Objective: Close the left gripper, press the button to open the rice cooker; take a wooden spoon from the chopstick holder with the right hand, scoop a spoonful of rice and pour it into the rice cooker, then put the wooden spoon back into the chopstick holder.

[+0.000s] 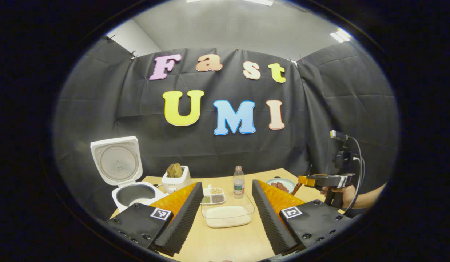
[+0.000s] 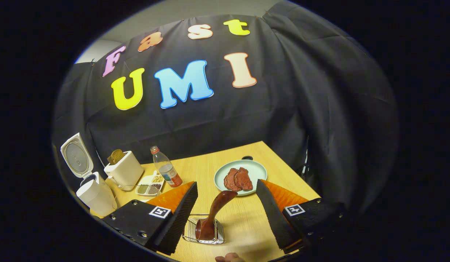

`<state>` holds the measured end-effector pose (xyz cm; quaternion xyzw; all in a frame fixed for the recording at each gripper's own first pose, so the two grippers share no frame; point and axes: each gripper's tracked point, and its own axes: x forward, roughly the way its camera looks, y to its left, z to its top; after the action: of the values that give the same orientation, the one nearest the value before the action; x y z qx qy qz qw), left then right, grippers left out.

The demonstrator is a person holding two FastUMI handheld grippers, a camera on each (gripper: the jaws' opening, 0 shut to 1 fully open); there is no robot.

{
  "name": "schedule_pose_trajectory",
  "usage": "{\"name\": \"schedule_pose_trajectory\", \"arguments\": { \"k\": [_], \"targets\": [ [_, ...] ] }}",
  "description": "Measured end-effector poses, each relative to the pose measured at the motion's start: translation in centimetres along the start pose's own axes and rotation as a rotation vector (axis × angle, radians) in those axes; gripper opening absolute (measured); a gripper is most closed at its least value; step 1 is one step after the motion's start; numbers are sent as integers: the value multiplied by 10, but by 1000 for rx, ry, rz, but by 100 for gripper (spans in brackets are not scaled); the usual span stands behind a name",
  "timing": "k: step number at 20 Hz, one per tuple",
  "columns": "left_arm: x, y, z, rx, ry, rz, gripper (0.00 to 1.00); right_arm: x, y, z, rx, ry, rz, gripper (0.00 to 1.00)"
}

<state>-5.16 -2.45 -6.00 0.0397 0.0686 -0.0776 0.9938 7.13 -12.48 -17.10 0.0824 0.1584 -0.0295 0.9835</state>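
Wooden spoon in wire chopstick holder (unlabelled); both hand-held grippers wide, rice cooker open.

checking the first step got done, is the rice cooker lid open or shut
Open. The rice cooker lid stands raised behind the pot, its round inner plate facing forward, and the pot's inside is exposed.

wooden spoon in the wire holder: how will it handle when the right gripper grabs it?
The wooden spoon is probably stiff and light; it looks like solid wood. Its glossy surface could be a bit slippery. It leans in the wire chopstick holder, which looks light, so lifting at an angle may drag or tip the holder.
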Motion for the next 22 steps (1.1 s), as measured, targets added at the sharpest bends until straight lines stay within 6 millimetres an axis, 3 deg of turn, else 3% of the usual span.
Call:
{"name": "schedule_pose_trajectory", "arguments": {
  "k": [2, 5, 13, 14, 17, 22],
  "targets": [
    [4, 2, 5, -11, -11, 12, 92, -16, 5, 27, -4, -50, 27, 98],
    [9, 10, 10, -25, -15, 44, 95, -36, 14, 63, -33, -107, 59, 98],
    [18, 55, 41, 23, -52, 96, 92, -77, 60, 123, -32, -197, 127, 98],
    [22, 66, 45, 20, -60, 96, 95, -85, 72, 129, -24, -212, 134, 98],
    [33, 112, 55, 8, -68, 126, 95, -101, 99, 141, -54, -255, 137, 97],
    [59, 208, 76, 6, -67, 196, 92, -109, 140, 149, -81, -284, 133, 98]
  ]
}}
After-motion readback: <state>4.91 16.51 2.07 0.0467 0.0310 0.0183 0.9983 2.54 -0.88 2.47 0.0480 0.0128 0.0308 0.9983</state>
